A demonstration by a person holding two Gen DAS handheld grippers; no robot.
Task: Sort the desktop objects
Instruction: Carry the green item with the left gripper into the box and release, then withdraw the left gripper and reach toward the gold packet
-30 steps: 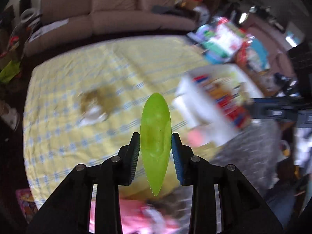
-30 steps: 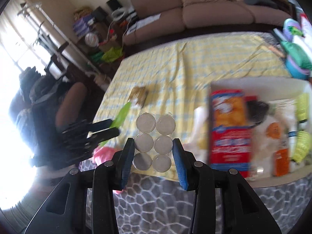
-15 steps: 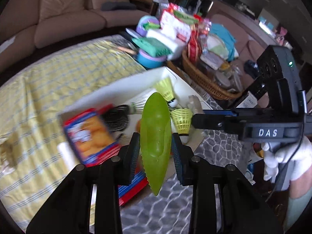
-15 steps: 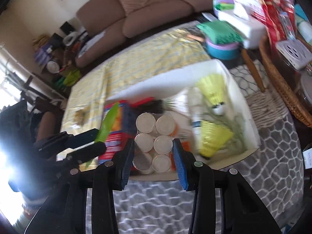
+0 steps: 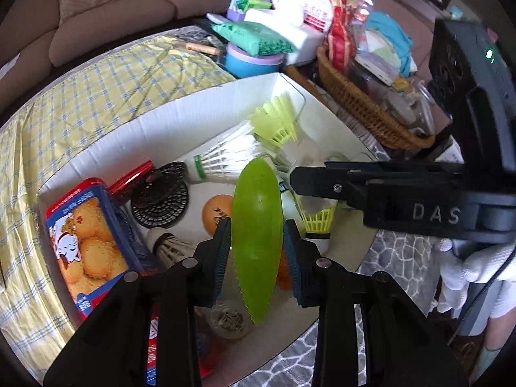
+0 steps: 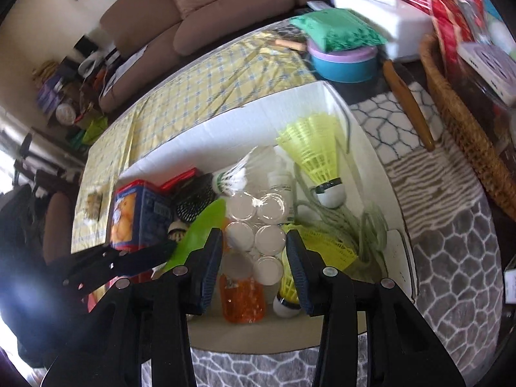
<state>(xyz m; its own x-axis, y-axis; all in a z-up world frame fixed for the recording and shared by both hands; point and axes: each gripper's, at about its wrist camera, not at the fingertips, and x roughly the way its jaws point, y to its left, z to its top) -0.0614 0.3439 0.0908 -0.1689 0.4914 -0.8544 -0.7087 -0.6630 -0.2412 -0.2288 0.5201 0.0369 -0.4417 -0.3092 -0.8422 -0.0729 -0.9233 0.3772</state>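
Left gripper clamps a green plastic knife pointing toward twelve o'clock over a white box. Beneath lie an orange ball, a biscuit tin at nine o'clock, and shuttlecocks beyond. Right gripper pinches a clear six-cup pack above the same box.

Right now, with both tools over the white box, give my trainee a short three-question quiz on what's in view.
1. True or false: the left tool grips a green plastic knife.
2. What does the right tool hold? A) a shuttlecock B) a pack of six clear round pots C) the biscuit tin
3. Fill in: the orange ball lies inside the white ____.

Key: 1 true; 2 B; 3 box.
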